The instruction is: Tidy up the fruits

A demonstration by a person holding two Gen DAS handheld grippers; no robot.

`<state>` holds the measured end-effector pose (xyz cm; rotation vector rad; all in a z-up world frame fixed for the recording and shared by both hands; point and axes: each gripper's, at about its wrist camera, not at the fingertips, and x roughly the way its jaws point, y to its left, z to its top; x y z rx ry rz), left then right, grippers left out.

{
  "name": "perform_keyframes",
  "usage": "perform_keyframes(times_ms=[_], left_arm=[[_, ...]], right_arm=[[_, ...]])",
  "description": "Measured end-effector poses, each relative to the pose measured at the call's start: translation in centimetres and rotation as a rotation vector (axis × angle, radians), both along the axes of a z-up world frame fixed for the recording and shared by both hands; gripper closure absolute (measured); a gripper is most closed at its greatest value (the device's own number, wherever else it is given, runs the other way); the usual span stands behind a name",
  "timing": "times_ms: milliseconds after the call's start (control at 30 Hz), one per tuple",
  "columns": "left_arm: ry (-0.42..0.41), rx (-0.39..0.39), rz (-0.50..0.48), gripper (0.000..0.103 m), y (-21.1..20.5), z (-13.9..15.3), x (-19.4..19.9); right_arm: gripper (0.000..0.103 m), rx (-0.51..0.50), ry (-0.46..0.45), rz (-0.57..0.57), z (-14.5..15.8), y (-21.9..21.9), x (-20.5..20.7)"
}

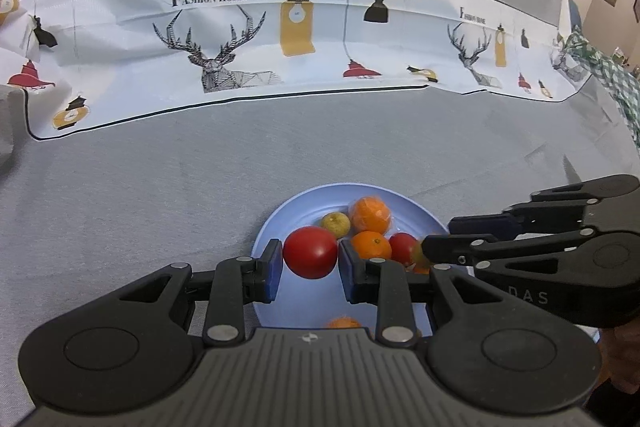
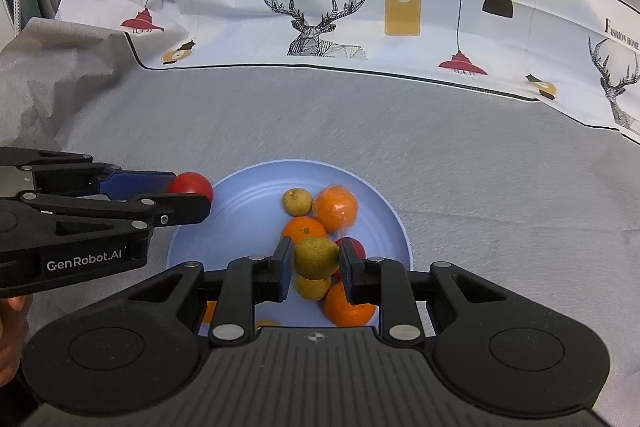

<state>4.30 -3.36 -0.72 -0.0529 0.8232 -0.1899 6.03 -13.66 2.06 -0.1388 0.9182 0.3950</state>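
A light blue plate (image 2: 240,211) on the grey cloth holds several fruits: oranges (image 2: 336,213), a yellow-green citrus (image 2: 297,202) and a red tomato (image 2: 356,247). My left gripper (image 1: 310,261) is shut on a red tomato (image 1: 310,251), held over the plate's left part; from the right wrist view, that gripper (image 2: 192,195) and its tomato (image 2: 196,185) hang at the plate's left rim. My right gripper (image 2: 316,261) is shut on a greenish-yellow fruit (image 2: 316,257) above the pile. In the left wrist view, the right gripper (image 1: 436,239) reaches in from the right.
A white cloth printed with deer and lamps (image 1: 224,39) lies across the back of the grey tablecloth (image 1: 140,187). A green checked cloth (image 1: 612,75) lies at the far right. A person's hand (image 2: 10,339) shows at the lower left.
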Motion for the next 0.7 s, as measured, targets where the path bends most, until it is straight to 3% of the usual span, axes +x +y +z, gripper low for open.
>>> perform_keyframes(times_ms=[167, 333, 433, 567, 633, 700], left_arm=[[0.000, -0.011, 0.010, 0.069, 0.4, 0.1, 0.0], [0.000, -0.009, 0.017, 0.067, 0.7, 0.3, -0.1], [-0.011, -0.001, 0.033, 0.057, 1.0, 0.5, -0.5], [-0.042, 0.024, 0.064, 0.042, 1.6, 1.1, -1.5], [-0.063, 0.037, 0.075, 0.031, 1.8, 1.5, -2.2], [-0.086, 0.052, 0.084, 0.025, 2.0, 2.0, -2.9]], right_arm=[[0.055, -0.003, -0.001, -0.016, 0.0, -0.3, 0.1], [0.045, -0.004, -0.006, -0.038, 0.1, -0.6, -0.1], [0.034, -0.004, -0.017, -0.056, 0.3, -0.9, -0.4], [0.010, -0.011, -0.050, -0.100, 0.8, -1.9, -1.1], [0.002, -0.017, -0.077, -0.131, 1.1, -2.5, -1.6], [0.001, -0.019, -0.096, -0.158, 1.4, -3.2, -2.0]])
